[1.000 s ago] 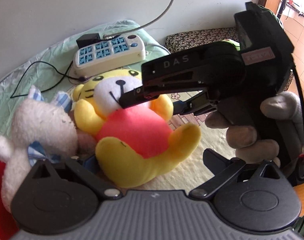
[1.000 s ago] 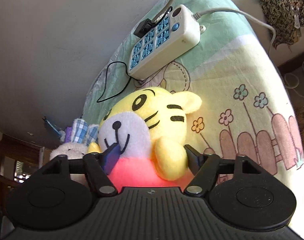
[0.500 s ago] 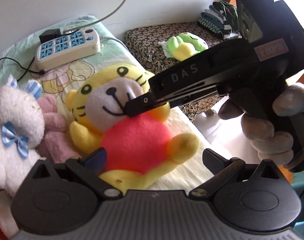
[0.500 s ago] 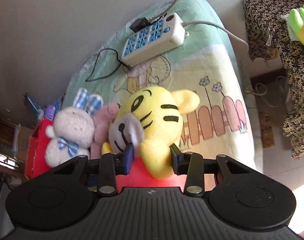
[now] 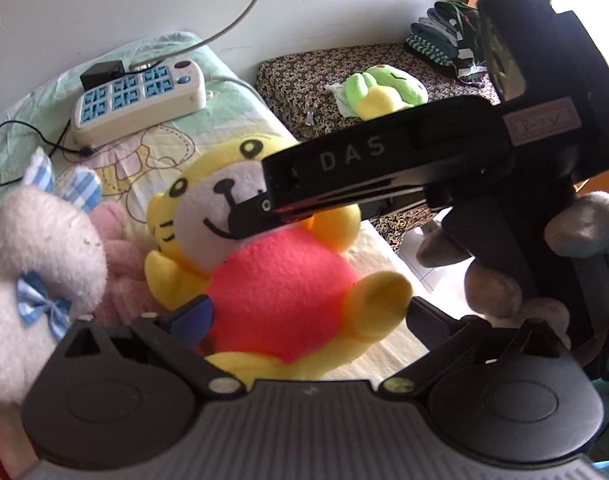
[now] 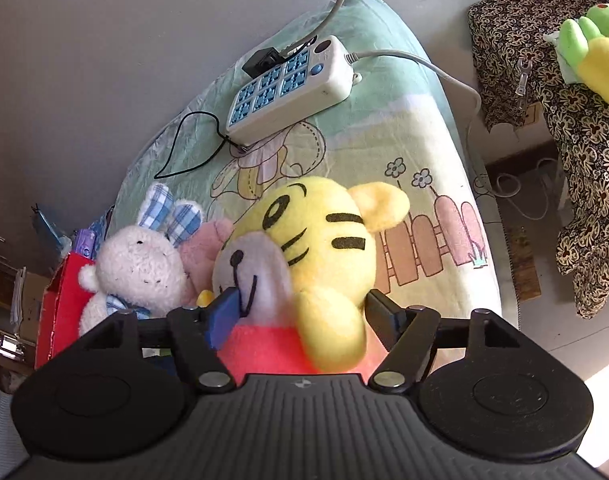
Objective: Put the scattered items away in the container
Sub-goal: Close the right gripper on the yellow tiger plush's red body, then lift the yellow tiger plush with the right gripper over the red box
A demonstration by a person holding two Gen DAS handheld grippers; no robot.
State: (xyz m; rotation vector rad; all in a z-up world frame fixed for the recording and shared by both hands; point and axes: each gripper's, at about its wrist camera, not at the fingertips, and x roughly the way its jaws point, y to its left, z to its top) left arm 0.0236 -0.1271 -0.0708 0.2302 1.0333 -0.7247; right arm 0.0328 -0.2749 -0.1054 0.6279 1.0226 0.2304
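Looking through left wrist cam: left gripper point(image 5: 306, 316) spread wide, fingers either side of yellow tiger plush point(image 5: 280, 280) belly, contact unclear. Right gripper point(image 5: 260, 216) enters from 3 o'clock, tip at the tiger's chin. White bunny plush point(image 5: 36, 256) at 9 o'clock, pink plush point(image 5: 118, 240) between them. Power strip point(image 5: 138, 98) at 11 o'clock on blanket point(image 5: 240, 92)

Right wrist cam: right gripper point(image 6: 304, 312) clamped on the tiger's point(image 6: 316, 240) neck and arm. Bunny point(image 6: 138, 268) at 9 o'clock in red box point(image 6: 58, 312), tiger beside the box, above blanket point(image 6: 384, 128). Green frog plush point(image 6: 596, 48) at 2 o'clock
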